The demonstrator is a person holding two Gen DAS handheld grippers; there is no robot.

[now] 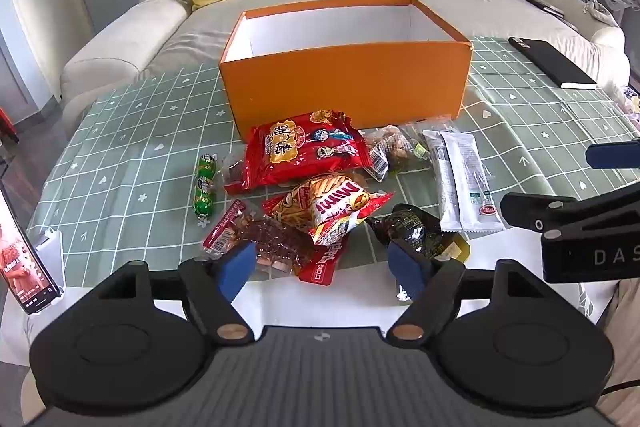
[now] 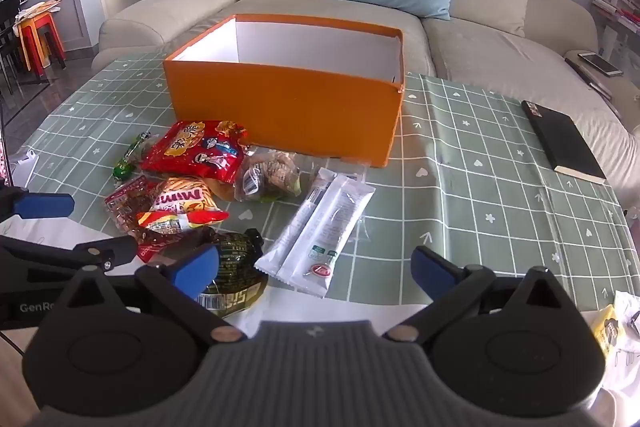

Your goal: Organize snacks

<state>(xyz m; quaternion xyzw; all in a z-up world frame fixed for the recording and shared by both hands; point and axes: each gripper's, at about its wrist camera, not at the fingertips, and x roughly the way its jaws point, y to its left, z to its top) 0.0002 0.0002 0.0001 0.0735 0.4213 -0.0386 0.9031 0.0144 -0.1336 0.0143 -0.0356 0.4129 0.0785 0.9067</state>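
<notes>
While both grippers gape (nothing held), snacks (image 1: pixel 320 187) lie before orange box (image 1: pixel 344 83).

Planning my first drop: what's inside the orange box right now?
Inside the orange box, only bare white inner walls show in both wrist views. Its near wall hides the floor, so whether anything lies at the bottom cannot be seen.

Left gripper (image 1: pixel 324 269), right gripper (image 2: pixel 316 267): jaws wide apart, apparently empty, angled downward.
</notes>
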